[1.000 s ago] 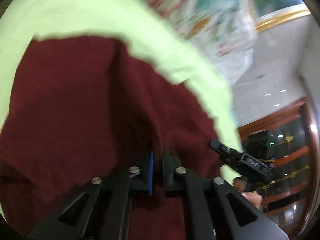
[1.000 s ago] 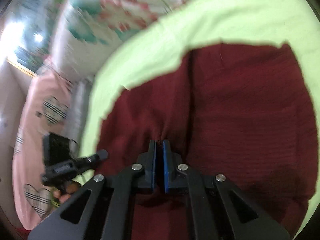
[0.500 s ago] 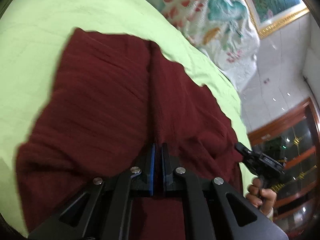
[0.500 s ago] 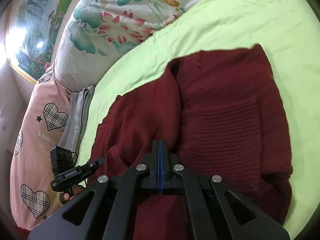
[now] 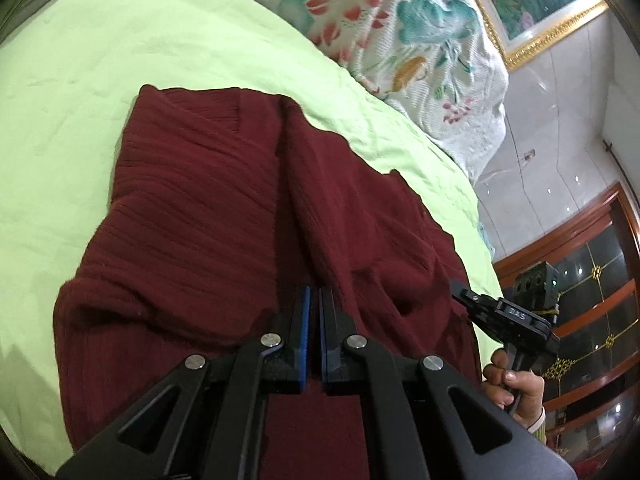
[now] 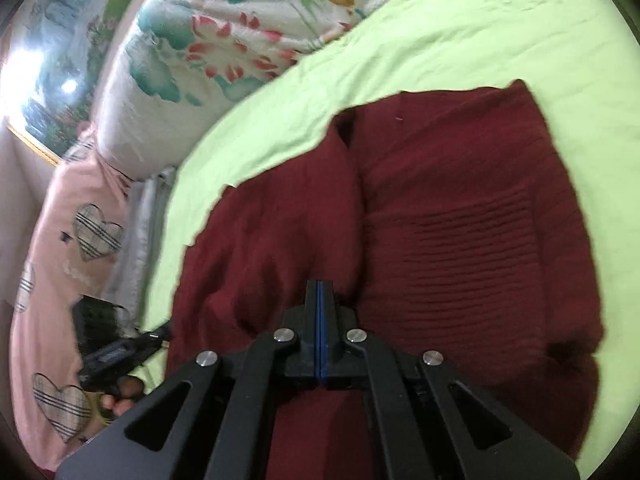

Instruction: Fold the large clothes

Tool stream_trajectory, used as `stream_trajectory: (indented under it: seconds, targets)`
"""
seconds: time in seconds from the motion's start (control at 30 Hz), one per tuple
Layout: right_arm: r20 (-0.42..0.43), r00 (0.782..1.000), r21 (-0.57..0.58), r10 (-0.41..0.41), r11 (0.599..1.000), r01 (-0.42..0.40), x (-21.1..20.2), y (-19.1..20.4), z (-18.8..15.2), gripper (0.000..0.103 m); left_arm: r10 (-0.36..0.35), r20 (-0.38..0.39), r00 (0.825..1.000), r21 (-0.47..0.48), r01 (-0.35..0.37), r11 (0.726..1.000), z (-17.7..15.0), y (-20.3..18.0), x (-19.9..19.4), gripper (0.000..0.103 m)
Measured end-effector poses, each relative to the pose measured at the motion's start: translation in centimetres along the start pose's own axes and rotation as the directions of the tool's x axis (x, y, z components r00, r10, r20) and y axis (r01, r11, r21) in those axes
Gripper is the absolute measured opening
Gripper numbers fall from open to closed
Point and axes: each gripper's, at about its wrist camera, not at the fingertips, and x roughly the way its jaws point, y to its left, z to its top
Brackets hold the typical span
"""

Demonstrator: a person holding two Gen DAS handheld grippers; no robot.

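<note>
While the dark red sweater point(image 5: 224, 216) lies bunched on the green sheet point(image 5: 80, 80), bare sheet borders its left edge; left gripper point(image 5: 314, 300) pinches sweater fabric, right gripper point(image 6: 319, 292) fully closed above it, floral pillow point(image 6: 224, 40) beyond.

The left wrist view sits just behind the left claw point(image 5: 314, 300) and looks forward and down along its two fingers, very near the dark red sweater point(image 5: 200, 208). The flowered pillow point(image 5: 400, 40) is far ahead of the claw. The right claw point(image 5: 468, 300) shows off to its right.

The right wrist view sits behind the right claw point(image 6: 319, 292), also looking down from close by. The left claw point(image 6: 160, 334) shows at its left. Both views share the sweater point(image 6: 460, 220), the green sheet point(image 6: 440, 20) and the pillow point(image 6: 224, 52).
</note>
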Motion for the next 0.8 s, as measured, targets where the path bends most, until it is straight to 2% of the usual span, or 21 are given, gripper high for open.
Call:
stream_trajectory:
  seconds: [0.1,0.2,0.27,0.3,0.33,0.37,0.4,0.43,0.47,0.5,0.57,0.8]
  targets:
    - [-0.011,1.0,0.027,0.007,1.0,-0.007,-0.7,-0.4,-0.5,0.0,-0.003,-0.005,1.0,0.01,0.003,1.0,-0.8,-0.4,-1.1,0.001]
    - [0.016,1.0,0.02,0.004,1.0,-0.004,-2.5,0.0,-1.4,0.002,-0.006,-0.006,1.0,0.014,0.006,1.0,-2.3,-0.7,-2.9,0.002]
    - [0.025,1.0,0.014,0.014,1.0,-0.015,-3.7,0.1,-2.3,0.003,0.015,0.001,1.0,0.028,-0.015,0.999,-3.4,-0.9,-4.2,0.008]
    - [0.024,1.0,0.018,0.02,1.0,-0.02,-4.5,-0.1,-3.1,0.004,0.031,0.009,0.999,0.035,-0.031,0.999,-4.1,-0.9,-5.1,0.016]
    - [0.021,1.0,0.02,0.019,1.0,-0.02,-4.9,-0.2,-3.6,0.005,0.054,0.02,0.998,0.035,-0.054,0.998,-4.7,-0.9,-6.1,0.032]
    - [0.017,1.0,0.021,0.02,1.0,-0.02,-5.5,-0.4,-4.2,0.008,0.084,0.035,0.996,0.029,-0.085,0.996,-5.5,-0.8,-7.1,0.044]
    - [0.016,1.0,0.021,0.018,1.0,-0.018,-6.3,-0.7,-5.0,0.021,0.113,0.062,0.992,0.019,-0.114,0.993,-6.3,-0.6,-8.4,0.061]
    - [0.02,1.0,0.019,0.016,1.0,-0.016,-7.1,-0.9,-5.7,0.032,0.131,0.088,0.987,0.015,-0.133,0.991,-7.0,-0.5,-9.5,0.064]
    - [0.031,0.999,0.016,0.012,1.0,-0.013,-8.2,-1.2,-6.6,0.057,0.145,0.105,0.984,0.014,-0.147,0.989,-7.8,-0.3,-10.5,0.064]
    - [0.041,0.999,0.013,0.012,1.0,-0.013,-8.8,-1.3,-7.2,0.068,0.159,0.108,0.981,0.016,-0.161,0.987,-8.6,0.1,-11.6,0.064]
    - [0.063,0.998,-0.005,0.016,1.0,-0.016,-10.7,-1.7,-8.7,0.068,0.19,0.106,0.976,0.016,-0.192,0.981,-10.2,1.0,-13.2,0.065]
    - [0.039,0.999,-0.008,0.023,1.0,-0.022,-14.3,-4.4,-13.7,0.068,0.239,0.047,0.97,-0.026,-0.238,0.971,-15.8,4.6,-15.9,0.065]
